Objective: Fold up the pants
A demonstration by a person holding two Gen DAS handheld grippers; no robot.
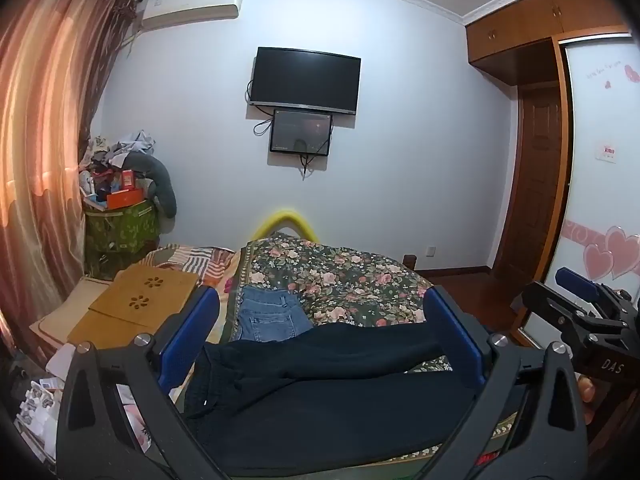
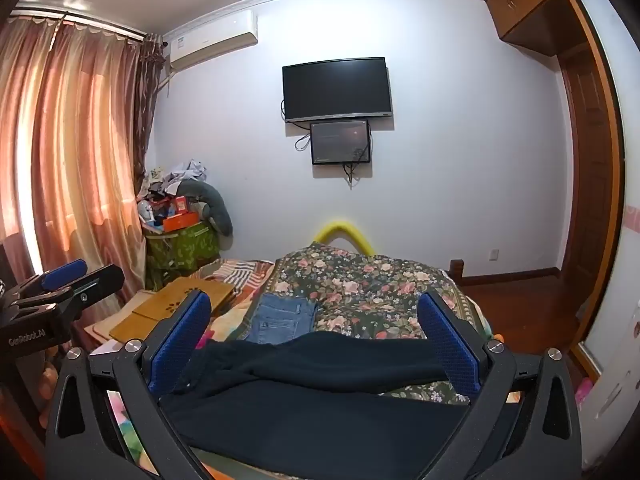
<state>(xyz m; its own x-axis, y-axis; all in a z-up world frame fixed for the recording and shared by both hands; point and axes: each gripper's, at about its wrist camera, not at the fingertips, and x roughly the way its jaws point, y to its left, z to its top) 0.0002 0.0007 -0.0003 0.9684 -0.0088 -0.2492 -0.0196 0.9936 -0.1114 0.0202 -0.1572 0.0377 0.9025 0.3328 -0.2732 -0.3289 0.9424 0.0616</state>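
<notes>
Dark navy pants (image 1: 320,384) lie spread across the near end of the floral bedspread (image 1: 340,276), their two legs running to the right. In the right wrist view the same dark pants (image 2: 320,396) fill the space below the fingers. My left gripper (image 1: 320,320) hovers above them, open wide, with nothing between its blue pads. My right gripper (image 2: 314,320) is likewise open and empty over the pants. Beyond the dark pants lie folded blue jeans (image 1: 270,316), also seen as blue jeans (image 2: 282,318).
Wooden boards (image 1: 136,304) rest at the bed's left side. A green bin piled with clutter (image 1: 120,216) stands by the curtain (image 1: 36,140). A TV (image 1: 306,80) hangs on the far wall. A wardrobe (image 1: 600,160) and bare floor lie to the right.
</notes>
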